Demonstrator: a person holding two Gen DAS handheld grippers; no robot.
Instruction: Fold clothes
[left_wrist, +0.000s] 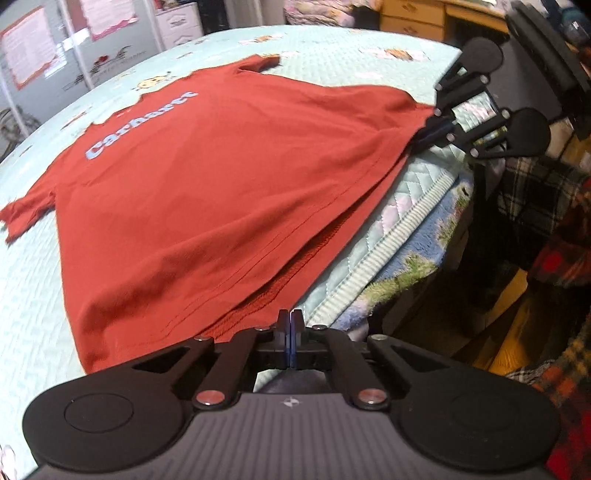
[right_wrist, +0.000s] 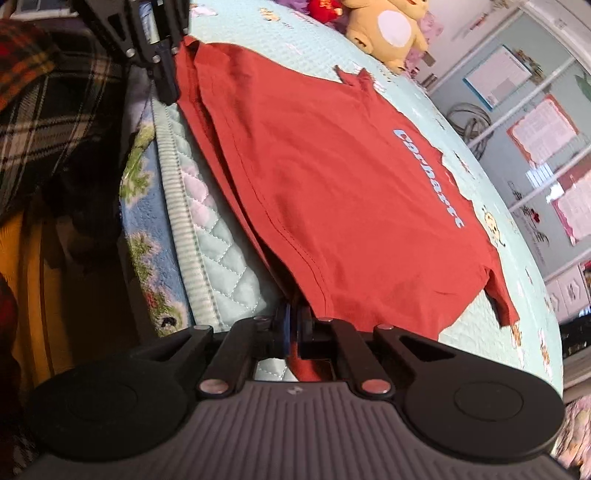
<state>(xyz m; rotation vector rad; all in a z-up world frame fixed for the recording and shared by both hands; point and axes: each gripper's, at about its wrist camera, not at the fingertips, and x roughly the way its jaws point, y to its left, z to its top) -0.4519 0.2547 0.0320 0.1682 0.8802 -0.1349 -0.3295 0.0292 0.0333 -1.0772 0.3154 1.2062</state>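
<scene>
Both grippers, left gripper and right gripper, have jaws pinching the red T-shirt hem corners at the bed edge; keep tension even, I'd say.

The left gripper is seen at the bottom of its own view, its two fingers pressed together with no gap between the blue pads; red cloth of the shirt lies at their tips, at one hem corner. In the right wrist view this gripper appears at the top left, its fingers closed at the shirt's far hem corner.

The right gripper is held at the near hem corner of the shirt, and red cloth is pinched between its fingers. From the left wrist view it is seen at the upper right, closed on the hem.
</scene>
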